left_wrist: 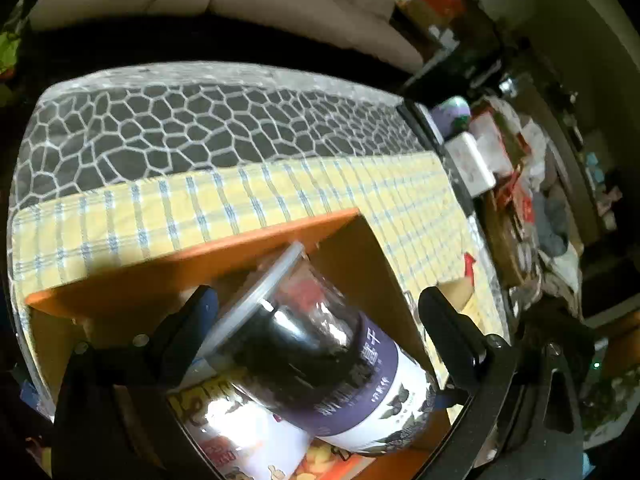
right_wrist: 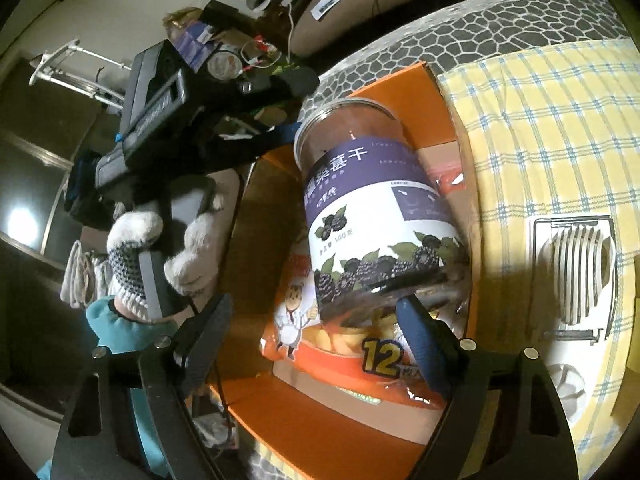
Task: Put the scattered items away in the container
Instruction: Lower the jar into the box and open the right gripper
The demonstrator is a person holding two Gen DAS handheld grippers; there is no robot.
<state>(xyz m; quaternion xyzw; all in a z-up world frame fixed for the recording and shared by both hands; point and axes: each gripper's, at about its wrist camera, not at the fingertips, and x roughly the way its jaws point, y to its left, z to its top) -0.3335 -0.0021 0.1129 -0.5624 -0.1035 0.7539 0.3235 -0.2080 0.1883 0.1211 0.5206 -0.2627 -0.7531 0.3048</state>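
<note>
Jar (right_wrist: 372, 216) lies in orange box (right_wrist: 320, 432) atop snack bag (right_wrist: 344, 344); both your hand-held grippers, left (left_wrist: 316, 320) and right (right_wrist: 316, 328), released; next, fetch slicer (right_wrist: 576, 268) from yellow cloth (right_wrist: 540, 128).

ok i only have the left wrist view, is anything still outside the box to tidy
observer: yes, a wire egg slicer lies on the yellow checked cloth, outside the orange box.
operator: whats printed on the bag under the jar
observer: the snack bag under the jar shows a cartoon chef.
operator: is the right claw gripping the jar
observer: no, the right claw is open, its jaws wide and not clamped on the jar.
</note>
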